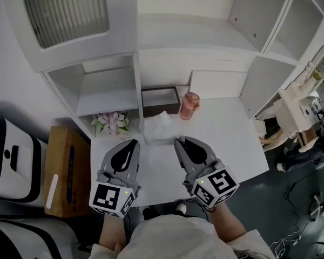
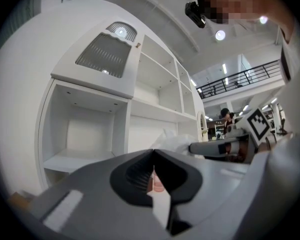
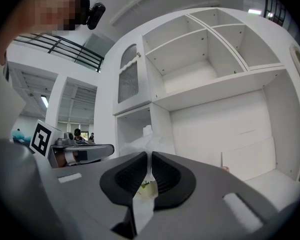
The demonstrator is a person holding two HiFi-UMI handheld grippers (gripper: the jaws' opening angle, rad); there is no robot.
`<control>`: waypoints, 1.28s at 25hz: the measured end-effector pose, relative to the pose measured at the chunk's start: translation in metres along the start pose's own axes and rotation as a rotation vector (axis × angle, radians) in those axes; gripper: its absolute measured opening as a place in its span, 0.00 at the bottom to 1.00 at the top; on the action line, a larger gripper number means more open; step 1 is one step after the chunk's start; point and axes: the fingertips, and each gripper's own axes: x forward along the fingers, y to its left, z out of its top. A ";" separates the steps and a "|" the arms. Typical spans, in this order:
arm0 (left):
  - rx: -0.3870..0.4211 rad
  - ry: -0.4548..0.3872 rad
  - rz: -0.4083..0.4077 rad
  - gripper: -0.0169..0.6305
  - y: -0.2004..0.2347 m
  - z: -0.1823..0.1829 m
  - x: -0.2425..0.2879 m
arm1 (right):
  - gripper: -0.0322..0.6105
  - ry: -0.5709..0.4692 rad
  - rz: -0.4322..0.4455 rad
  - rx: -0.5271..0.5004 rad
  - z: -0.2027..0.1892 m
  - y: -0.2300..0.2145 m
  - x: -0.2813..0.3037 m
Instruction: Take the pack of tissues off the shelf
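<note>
The white tissue pack [image 1: 159, 126] lies on the white counter [image 1: 227, 139] of the shelf unit, a loose tissue sticking up from its top. My left gripper [image 1: 135, 143] is just left of the pack's near corner, its jaws shut and empty. My right gripper [image 1: 178, 140] is at the pack's near right corner, jaws closed to a thin slit with nothing visibly pinched. In the left gripper view the tissue pack [image 2: 172, 140] shows just right of the closed tips. In the right gripper view the tissue pack [image 3: 139, 143] rises behind the tips, slightly to their left.
A dark open box [image 1: 160, 102] and a pink bottle [image 1: 189, 106] stand behind the pack. Pink flowers [image 1: 112, 122] sit at its left under an open shelf bay [image 1: 105, 90]. A cardboard box [image 1: 66, 169] stands on the floor at left, and cluttered equipment [image 1: 305, 112] at right.
</note>
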 end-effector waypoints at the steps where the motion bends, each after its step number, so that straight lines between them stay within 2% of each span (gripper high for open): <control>1: 0.002 0.000 0.002 0.03 -0.001 0.001 0.000 | 0.10 -0.001 0.002 0.002 0.000 0.000 -0.001; 32: 0.001 -0.016 0.022 0.03 -0.009 0.007 -0.008 | 0.10 -0.044 0.017 0.017 0.010 -0.001 -0.013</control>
